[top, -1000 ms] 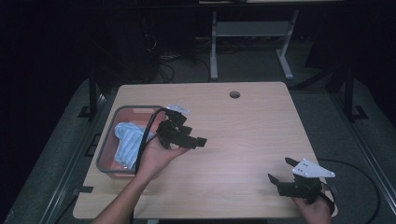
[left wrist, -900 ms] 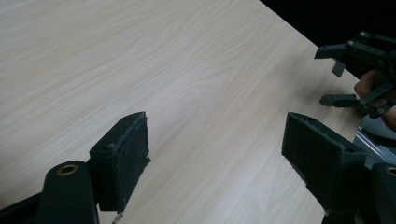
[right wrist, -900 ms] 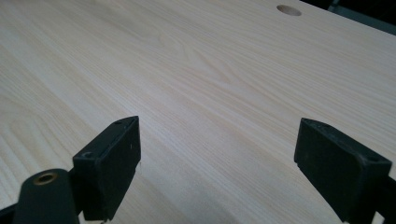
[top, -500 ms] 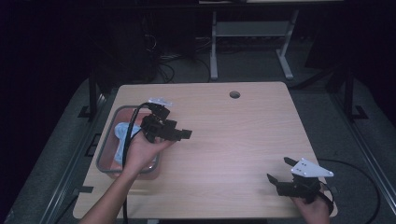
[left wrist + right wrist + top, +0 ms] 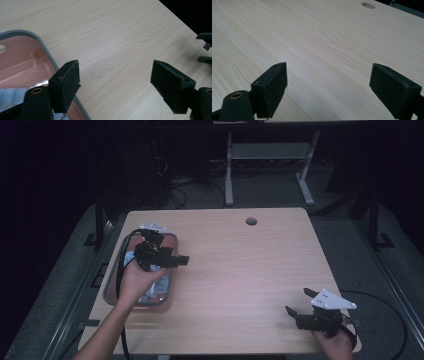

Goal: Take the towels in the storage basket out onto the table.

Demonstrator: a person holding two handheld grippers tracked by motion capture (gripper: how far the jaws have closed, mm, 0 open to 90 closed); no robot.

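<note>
Left gripper (image 5: 172, 261) hovering over the right rim of the tray (image 5: 111, 287), jaws spread wide, nothing between the pads (image 5: 65, 83). Tilted sideways and pointing toward mid-surface rather than down into the tray, so likely between a reach and a grasp, not yet committed to a pick. Pale blue-and-white cloth (image 5: 150, 292) lying inside the reddish, grey-rimmed tray, mostly covered by the hand (image 5: 135, 279) in the high view; a striped corner of the cloth (image 5: 11, 96) peeking at the bottom left of the left gripper view, below and behind the jaws, untouched. Tray parked at the left edge of the wooden surface (image 5: 240, 270), close to the left arm, presumably to keep the cloth within easy reach of that side. Cable looping from the left gripper back over the tray.

Right gripper (image 5: 300, 307) resting low at the near right corner of the surface, well apart from the tray, jaws also wide apart and empty; bare wood between them in the right gripper view. Looks parked out of the way, waiting. Round hole (image 5: 251, 221) near the far edge, no part in the work.
</note>
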